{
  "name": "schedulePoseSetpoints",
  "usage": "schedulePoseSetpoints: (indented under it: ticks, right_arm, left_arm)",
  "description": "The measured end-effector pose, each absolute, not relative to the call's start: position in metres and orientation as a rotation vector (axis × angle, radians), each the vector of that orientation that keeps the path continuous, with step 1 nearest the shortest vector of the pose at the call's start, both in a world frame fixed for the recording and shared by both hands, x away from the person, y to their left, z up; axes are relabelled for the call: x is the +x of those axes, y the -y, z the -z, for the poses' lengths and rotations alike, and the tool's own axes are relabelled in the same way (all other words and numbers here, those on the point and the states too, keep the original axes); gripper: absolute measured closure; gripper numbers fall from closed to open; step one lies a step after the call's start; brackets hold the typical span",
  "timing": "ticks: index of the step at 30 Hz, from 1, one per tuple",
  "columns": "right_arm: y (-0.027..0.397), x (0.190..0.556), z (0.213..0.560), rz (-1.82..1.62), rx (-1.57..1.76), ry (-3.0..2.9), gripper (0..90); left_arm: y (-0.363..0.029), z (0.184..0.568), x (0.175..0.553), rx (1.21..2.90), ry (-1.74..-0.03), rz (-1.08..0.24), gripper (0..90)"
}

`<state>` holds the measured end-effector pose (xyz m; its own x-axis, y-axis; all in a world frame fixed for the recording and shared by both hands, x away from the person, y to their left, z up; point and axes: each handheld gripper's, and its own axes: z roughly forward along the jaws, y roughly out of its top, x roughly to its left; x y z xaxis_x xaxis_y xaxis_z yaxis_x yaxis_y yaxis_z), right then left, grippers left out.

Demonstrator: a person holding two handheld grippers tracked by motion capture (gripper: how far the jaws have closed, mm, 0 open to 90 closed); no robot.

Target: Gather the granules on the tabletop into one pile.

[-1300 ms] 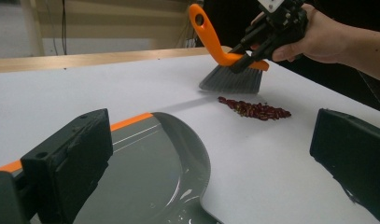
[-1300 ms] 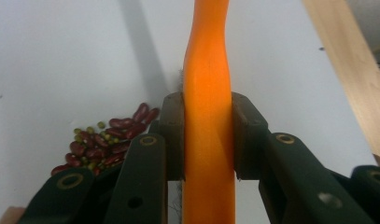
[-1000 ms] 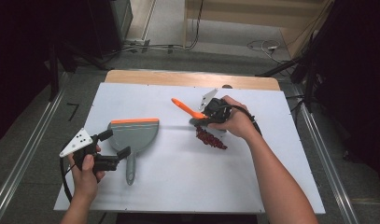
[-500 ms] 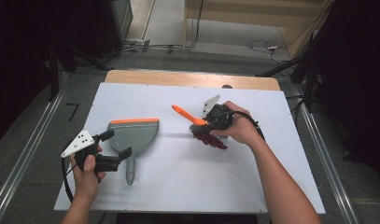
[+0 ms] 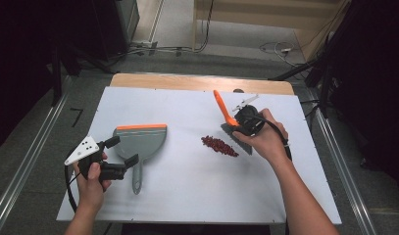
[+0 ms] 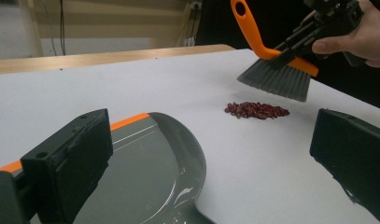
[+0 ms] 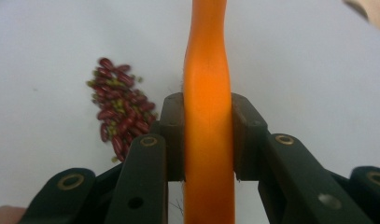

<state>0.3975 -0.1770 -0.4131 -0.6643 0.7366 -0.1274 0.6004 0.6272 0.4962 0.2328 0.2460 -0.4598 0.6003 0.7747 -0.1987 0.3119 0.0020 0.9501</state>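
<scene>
- Right of centre in the high view: right gripper (image 5: 244,122), jaws clamped on the orange handle of a small brush (image 5: 225,114); grey bristles hang just clear of the table (image 5: 187,205).
- Beans (image 5: 219,146): a low, loose heap of small dark-red oval beans with a few greenish bits, lying just left of and below the bristles in the high view. Long axis runs from upper left to lower right.
- Dustpan (image 5: 140,141): grey smooth plastic, glossy inside, orange strip along its wide lip, narrow handle pointing to the bottom of the frame. It sits left of the beans, apart from them.
- Left gripper (image 5: 122,151): jaws apart, one on either side of the dustpan's neck, not pressing on it.
- Key relation: the beans lie between brush and dustpan, so a sweep would run leftward; the right hand is the nearer one to the heap.
</scene>
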Motion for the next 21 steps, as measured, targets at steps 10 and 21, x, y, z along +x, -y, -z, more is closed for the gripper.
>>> schedulePoseSetpoints:
  ticks: [10, 21]
  right_arm:
    - [0.174, 0.399, 0.43, -0.605, 1.431, -2.43, 69.1]
    - [0.151, 0.406, 0.43, -0.557, 1.437, -2.405, 69.1]
  left_arm:
    - [-0.243, 0.459, 0.233, 1.591, -0.933, -0.464, 0.0]
    - [-0.244, 0.459, 0.233, 1.59, -0.935, -0.468, 0.0]
